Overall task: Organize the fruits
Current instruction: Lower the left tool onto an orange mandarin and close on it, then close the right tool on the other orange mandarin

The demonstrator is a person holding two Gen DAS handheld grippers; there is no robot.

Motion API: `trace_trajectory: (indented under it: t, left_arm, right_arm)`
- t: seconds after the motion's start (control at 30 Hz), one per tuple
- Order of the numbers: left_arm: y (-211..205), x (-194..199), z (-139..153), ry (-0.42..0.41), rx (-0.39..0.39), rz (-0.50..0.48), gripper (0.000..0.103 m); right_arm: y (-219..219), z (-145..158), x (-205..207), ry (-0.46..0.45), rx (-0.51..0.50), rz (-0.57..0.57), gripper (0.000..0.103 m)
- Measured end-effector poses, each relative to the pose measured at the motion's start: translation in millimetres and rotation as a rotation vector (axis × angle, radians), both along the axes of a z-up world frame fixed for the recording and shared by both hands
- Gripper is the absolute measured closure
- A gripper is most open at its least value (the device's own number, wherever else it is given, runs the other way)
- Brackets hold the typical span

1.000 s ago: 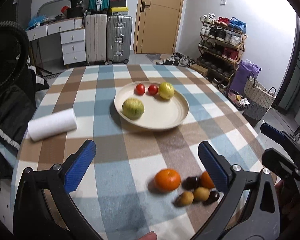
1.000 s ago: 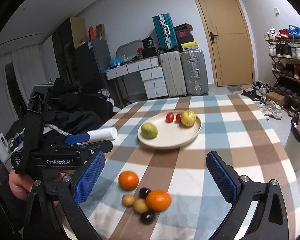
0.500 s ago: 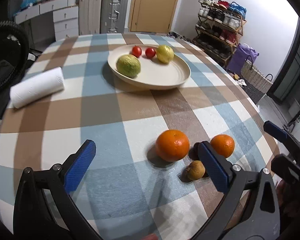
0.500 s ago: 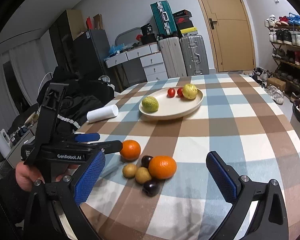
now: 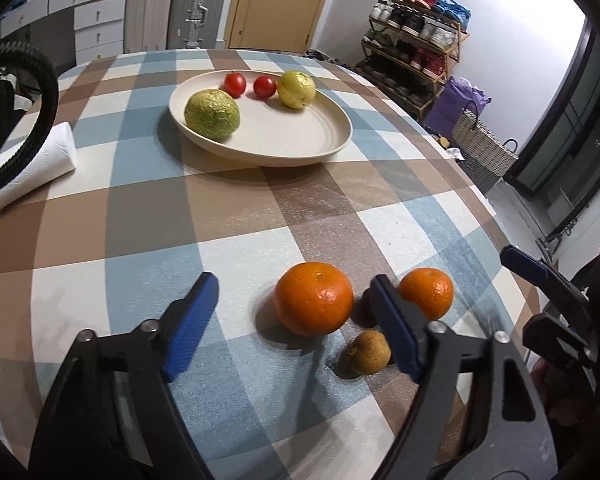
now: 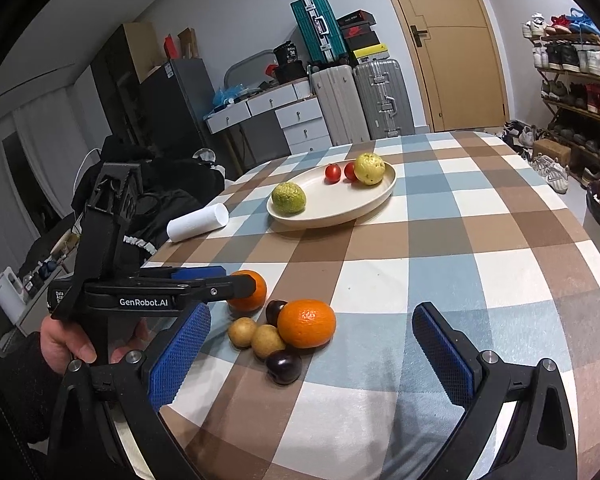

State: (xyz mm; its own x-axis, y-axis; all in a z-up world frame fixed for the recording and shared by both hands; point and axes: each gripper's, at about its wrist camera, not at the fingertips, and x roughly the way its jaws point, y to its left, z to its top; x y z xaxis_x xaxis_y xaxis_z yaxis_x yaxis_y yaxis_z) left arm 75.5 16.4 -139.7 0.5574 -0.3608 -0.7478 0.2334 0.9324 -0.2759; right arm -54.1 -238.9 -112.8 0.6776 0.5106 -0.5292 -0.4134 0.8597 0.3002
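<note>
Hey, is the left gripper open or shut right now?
Open. The left gripper has its blue pads spread wide around the nearer orange, not touching it.

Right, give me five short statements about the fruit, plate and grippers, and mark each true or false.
1. The plate holds four fruits. True.
2. The left gripper is shut on an orange. False: it is open, its fingers either side of the nearer orange.
3. The paper roll lies on the plate. False: it lies on the table.
4. Two oranges sit off the plate. True.
5. The right gripper is open. True.
</note>
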Motion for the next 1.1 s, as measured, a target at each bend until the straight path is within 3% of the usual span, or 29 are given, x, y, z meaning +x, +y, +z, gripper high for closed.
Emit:
trace_trajectory:
  t: [0.1,0.27,0.7,1.1]
  left_arm:
    - [-1.9,3.0,-3.0,0.011,-0.012,-0.015,0.037]
    - [-7.4,5.0,-7.2,0.024,-0.025,-0.057,0.063]
    - [0.2,0.2,-3.3,0.013,-0.032,-0.059,0.064]
    - [17.9,-15.1,11.4,-0.024,-0.065,-0.037,0.064]
  right_arm:
    - [-0.8,-1.6,1.6,0.008,-0.003,0.001,0.0]
    - [-1.3,-2.9,1.5,0.013,0.007,0.008,0.0]
    - [1.1,1.2,4.1,0.017,0.008,0.025,0.0]
    - [0.8,-14.5,32.8,0.168,0.078,0.022,0.0]
